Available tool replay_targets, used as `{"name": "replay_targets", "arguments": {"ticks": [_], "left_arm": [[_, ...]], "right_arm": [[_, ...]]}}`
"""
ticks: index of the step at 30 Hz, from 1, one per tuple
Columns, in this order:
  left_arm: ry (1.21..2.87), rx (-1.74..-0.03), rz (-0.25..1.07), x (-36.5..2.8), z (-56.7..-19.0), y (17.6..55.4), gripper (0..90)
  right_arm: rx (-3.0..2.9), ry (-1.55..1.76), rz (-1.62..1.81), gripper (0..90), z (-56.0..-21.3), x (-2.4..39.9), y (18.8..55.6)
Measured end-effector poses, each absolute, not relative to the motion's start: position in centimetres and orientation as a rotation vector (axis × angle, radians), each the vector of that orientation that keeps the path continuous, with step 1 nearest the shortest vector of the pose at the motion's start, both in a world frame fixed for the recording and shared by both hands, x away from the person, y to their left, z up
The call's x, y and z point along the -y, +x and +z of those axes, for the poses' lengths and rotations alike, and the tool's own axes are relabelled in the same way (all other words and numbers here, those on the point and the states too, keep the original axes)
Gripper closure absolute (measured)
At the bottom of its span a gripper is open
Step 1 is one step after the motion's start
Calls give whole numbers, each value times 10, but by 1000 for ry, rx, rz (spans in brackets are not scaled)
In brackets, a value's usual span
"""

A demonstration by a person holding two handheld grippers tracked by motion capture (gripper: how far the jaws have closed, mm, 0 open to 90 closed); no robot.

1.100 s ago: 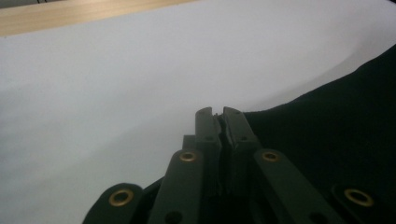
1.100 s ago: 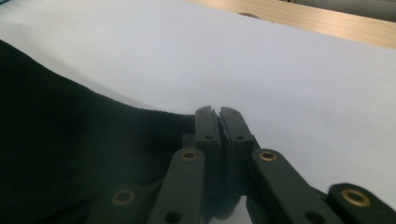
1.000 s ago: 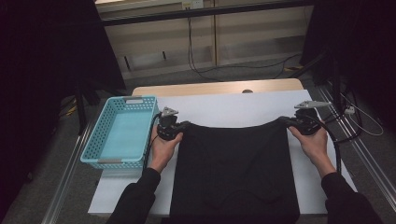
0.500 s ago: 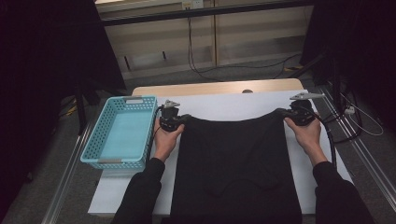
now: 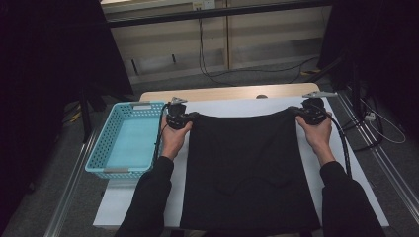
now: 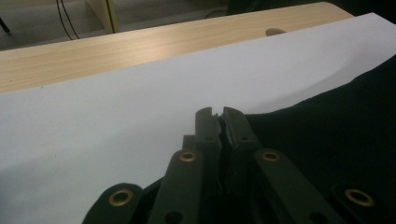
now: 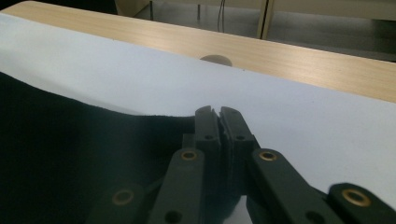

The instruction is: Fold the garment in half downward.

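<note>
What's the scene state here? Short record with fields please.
surface: white sheet over a wooden table
cloth: black cloth, spread flat on the sheet, near edge hanging over the table's front
left gripper: shut on the cloth's far left corner
right gripper: shut on the cloth's far right corner
cloth far edge: stretched between the two grippers, sagging slightly in the middle
basket: blue basket, empty, left of the cloth, apart from it
</note>
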State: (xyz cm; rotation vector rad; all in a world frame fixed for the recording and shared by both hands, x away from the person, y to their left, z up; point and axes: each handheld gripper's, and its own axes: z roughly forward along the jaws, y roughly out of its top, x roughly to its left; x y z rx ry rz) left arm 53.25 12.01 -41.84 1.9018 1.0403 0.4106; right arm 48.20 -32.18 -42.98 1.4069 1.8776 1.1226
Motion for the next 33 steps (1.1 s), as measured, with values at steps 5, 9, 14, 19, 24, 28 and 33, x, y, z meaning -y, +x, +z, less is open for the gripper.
{"name": "replay_targets", "arguments": {"ticks": [5,9,14,19,24,28,33], "left_arm": [[1896,-1049,422,-121,-415,539,856],[1894,-1059,438,-124,-409,543,857],[1883,-1073,432,-126,-409,547,856],[1914,-1073,448,-123,-418,548,784],[1919,-1090,475,-118,-420,543,538],[1913,-1042,460,-109,-418,530,396],[1919,-997,439,-105,-418,515,242]], "right_arm": [[-1865,1416,1124,866,-429,321,490],[-1870,1421,1104,866,-423,320,496],[-1867,1416,1098,865,-420,317,504],[-1866,1425,1095,810,-429,313,506],[-1842,1471,1037,586,-438,318,506],[-1849,1464,1034,542,-439,324,500],[-1875,1438,1071,495,-437,325,485]]}}
